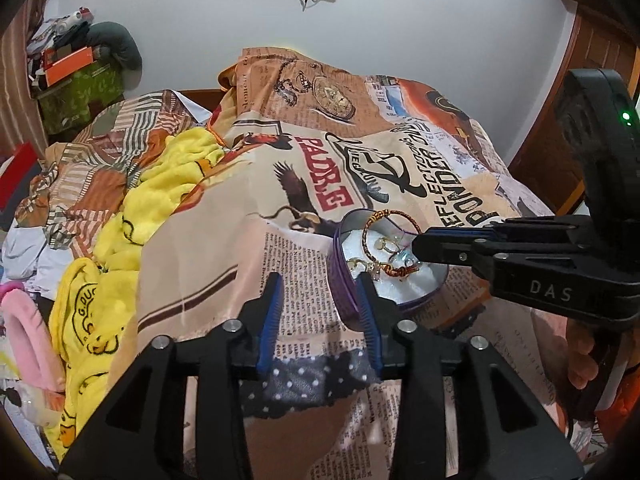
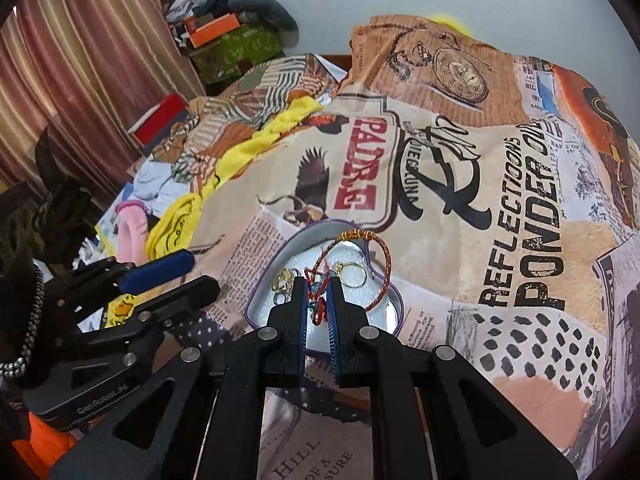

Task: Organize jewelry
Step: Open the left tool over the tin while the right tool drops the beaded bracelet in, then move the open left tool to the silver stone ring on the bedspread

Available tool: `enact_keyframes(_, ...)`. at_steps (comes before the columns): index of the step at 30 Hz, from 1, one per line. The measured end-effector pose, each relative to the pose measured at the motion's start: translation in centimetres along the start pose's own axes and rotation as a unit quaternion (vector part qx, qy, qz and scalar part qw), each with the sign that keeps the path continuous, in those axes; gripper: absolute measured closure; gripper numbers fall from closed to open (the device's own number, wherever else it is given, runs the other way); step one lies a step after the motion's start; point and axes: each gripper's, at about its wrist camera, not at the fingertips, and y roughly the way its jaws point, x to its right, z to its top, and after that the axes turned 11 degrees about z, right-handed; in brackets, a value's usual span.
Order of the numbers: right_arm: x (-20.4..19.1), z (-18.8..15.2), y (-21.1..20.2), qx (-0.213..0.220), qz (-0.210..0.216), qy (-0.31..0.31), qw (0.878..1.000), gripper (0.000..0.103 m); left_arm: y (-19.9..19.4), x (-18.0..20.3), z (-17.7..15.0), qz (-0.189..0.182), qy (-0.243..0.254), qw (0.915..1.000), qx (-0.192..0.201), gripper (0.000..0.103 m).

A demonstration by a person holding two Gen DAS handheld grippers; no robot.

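Bracelet [image 2: 320, 300] clamped between right gripper [image 2: 318, 286] jaws over tin [image 2: 260, 276]; left gripper [image 1: 318, 280] jaws apart beside it. Cord may snag rings [image 2: 354, 274].

Both cams ride on the claws, each looking forward and steeply down along its own fingers at the bed. The left claw [image 1: 320, 280] view sits close over the heart-shaped tin [image 1: 352, 280], which lies just past its tips toward the right finger, with the right claw [image 1: 416, 246] poking in from the right. The right claw [image 2: 318, 286] view hangs right over the same tin [image 2: 256, 300], with the left claw [image 2: 192, 270] off to its left. Both share the tin, the newspaper-print bedsheet [image 1: 400, 160] and the white wall [image 1: 400, 20] behind.
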Motion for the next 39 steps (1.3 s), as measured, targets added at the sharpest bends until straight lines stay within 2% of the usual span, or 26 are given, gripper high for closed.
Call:
enact_keyframes(2, -0.1, 0.0, 0.1, -0.004, -0.01, -0.002, 1.0, 0.088, -0.2, -0.1, -0.1, 0.006, 0.001, 1.0, 0.002, 0.059)
enact_keyframes(7, -0.3, -0.1, -0.4, 0.007, -0.042, -0.009, 0.999, 0.063, -0.6, -0.3, 0.0, 0.014, -0.001, 0.9999, 0.003, 0.059)
enact_keyframes(15, -0.7, -0.4, -1.9, 0.016, -0.058, -0.016, 0.998, 0.061, -1.9, -0.2, 0.3, 0.017, -0.004, 0.9998, 0.009, 0.058)
enact_keyframes(22, -0.4, -1.4, -5.3, 0.047, -0.075, -0.017, 0.996, 0.061, -3.2, 1.5, 0.7, 0.011, 0.009, 0.9997, 0.019, 0.055)
enact_keyframes(34, 1.9, -4.2, -13.1, 0.112, -0.121, 0.0, 0.986, 0.06, -4.1, 7.2, 2.3, -0.025, 0.028, 0.9989, 0.026, 0.054)
enact_keyframes(39, 3.1, -5.8, -15.7, 0.132, -0.144, 0.003, 0.981, 0.056, -4.1, 10.2, 3.0, -0.039, 0.045, 0.9979, 0.024, 0.054)
